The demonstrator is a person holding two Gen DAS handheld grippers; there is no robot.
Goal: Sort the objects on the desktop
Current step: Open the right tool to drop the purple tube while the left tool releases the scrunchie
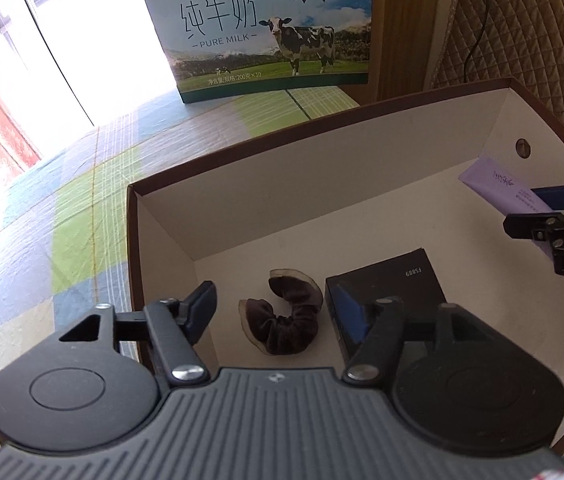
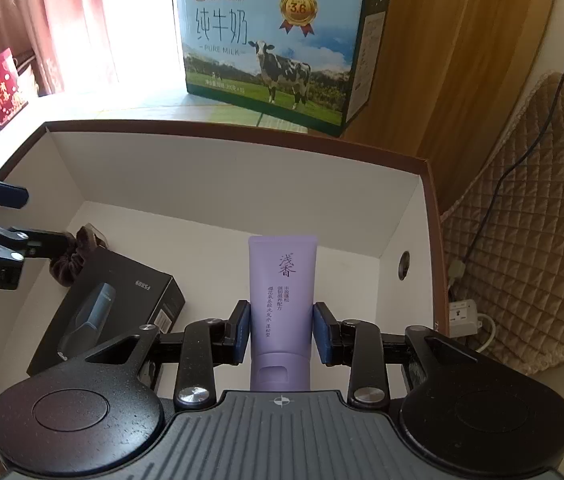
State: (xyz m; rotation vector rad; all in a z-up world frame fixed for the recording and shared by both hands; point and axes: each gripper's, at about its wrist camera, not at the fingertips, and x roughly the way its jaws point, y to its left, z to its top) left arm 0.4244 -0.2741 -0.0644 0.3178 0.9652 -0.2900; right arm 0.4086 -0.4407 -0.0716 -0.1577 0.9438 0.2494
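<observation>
Our right tongs point(image 2: 281, 330) clamp the soft lilac plastic tube point(image 2: 282, 276) over the white-lined cardboard box point(image 2: 218, 184); light, squashy, best held near its cap. Left tongs point(image 1: 278, 308) gape empty above the brown velvet scrunchie point(image 1: 286, 312).

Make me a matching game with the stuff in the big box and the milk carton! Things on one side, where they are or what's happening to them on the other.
Things:
1. purple tube
2. brown scrunchie
3. black box
4. milk carton

Places or states:
A. stands outside the big box, behind it
B. pinched in the right gripper
C. lies loose under the open left gripper
D. lies flat beside the scrunchie

Pairs: 1-B, 2-C, 3-D, 4-A
</observation>
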